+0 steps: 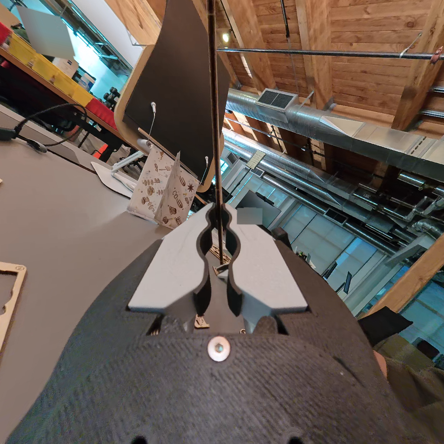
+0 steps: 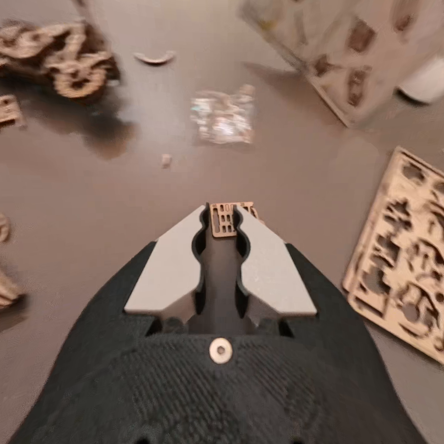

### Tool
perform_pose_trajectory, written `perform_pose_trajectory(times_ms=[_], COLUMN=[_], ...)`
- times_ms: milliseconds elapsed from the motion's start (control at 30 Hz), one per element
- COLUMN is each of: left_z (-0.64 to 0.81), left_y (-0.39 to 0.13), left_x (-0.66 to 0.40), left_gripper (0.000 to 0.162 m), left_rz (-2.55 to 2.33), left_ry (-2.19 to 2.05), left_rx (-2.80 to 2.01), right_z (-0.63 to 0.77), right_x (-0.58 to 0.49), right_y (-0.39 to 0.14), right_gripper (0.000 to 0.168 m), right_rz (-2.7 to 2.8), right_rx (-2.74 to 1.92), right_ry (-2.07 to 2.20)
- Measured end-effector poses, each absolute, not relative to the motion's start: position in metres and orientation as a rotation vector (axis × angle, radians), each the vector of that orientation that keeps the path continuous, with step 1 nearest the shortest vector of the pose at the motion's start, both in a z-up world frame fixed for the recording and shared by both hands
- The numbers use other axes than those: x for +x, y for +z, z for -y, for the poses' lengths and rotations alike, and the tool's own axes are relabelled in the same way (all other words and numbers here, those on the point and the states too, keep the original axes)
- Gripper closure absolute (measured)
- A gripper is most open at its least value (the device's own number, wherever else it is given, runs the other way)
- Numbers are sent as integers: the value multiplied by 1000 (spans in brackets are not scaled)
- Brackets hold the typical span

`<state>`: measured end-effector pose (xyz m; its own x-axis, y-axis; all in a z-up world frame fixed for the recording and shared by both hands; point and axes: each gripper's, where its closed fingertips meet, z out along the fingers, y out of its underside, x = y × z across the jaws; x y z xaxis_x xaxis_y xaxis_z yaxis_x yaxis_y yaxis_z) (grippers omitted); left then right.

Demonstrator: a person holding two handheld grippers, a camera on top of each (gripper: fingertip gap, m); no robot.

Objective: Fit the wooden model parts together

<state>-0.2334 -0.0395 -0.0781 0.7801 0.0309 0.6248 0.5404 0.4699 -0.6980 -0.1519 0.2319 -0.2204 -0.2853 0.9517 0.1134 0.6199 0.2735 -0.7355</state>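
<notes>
Right wrist view shows the right gripper (image 2: 222, 211) with its fingers closed on a small slotted wooden plate (image 2: 222, 222), pinched by its two side edges and sticking out flat past the tips above the grey table (image 2: 96, 204). Taking that plate as the landmark: a punched-out parts sheet (image 2: 396, 259) lies to its right, a clear plastic bag (image 2: 222, 115) beyond it, and a half-built wooden model (image 2: 60, 62) beyond and to the left — motion blur leaves their detail uncertain.

In the left wrist view the left gripper (image 1: 218, 206) is clamped on a thin wooden sheet (image 1: 215, 120) seen edge-on, raised toward the ceiling, with a patterned box (image 1: 163, 192) on the table behind.

Both pieces look light, stiff and brittle — thin laser-cut plywood with narrow webs between slots. A firm edge grip near solid margins probably suits them; squeezing across the cut-outs or twisting during the fit could snap them.
</notes>
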Motion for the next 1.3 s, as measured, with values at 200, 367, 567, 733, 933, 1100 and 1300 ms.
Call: perform_pose_trajectory(times_ms=[200, 367, 567, 733, 933, 1100, 1300], left_z=[48, 56, 50, 37, 30, 34, 33], left_y=[-80, -80, -78, -80, -80, -79, -80], left_x=[-231, -231, -230, -228, -227, -230, -230], left_gripper=[162, 162, 162, 162, 162, 162, 162], left_rz=[638, 647, 639, 620, 608, 618, 620], left_ry=[-314, -300, -319, -346, -361, -364, -365], left_rx=[-1055, -1043, -1041, -1069, -1079, -1058, -1061], right_z=[-296, -305, -273, -299, -320, -322, -182], right_x=[-156, -159, -147, -156, -152, -138, -143], right_y=[-209, -183, -213, -220, -180, -155, -168], right_gripper=[148, 136, 129, 150, 143, 139, 124], right_rz=[1807, 1687, 1915, 1846, 1631, 1556, 2054], right_rx=[-1547, -1542, -1560, -1530, -1507, -1483, -1203], right_ry=[755, 959, 963, 736, 866, 1008, 1231])
